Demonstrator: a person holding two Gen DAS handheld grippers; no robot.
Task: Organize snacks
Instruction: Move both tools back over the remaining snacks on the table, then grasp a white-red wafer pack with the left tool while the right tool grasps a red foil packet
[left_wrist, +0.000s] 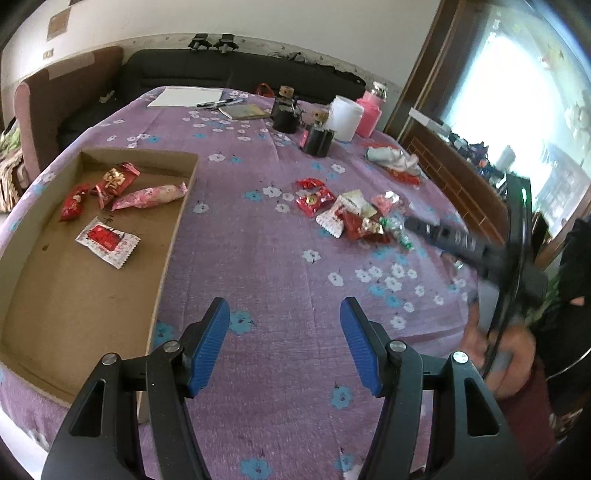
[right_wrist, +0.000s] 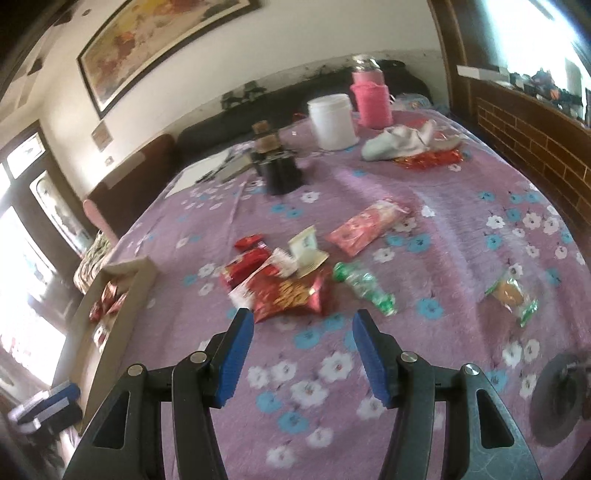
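Jaws: left gripper (left_wrist: 284, 343) and right gripper (right_wrist: 302, 352) both spread, holding nothing
Snacks: loose pile (right_wrist: 280, 280) on worktop; some already in cardboard tray (left_wrist: 173, 229)
Tip: right should pinch one wrapper edge only

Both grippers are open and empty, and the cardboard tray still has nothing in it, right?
Not quite. Both the left gripper and the right gripper are open and empty, but the left wrist view shows the cardboard tray already holding several wrapped snacks.
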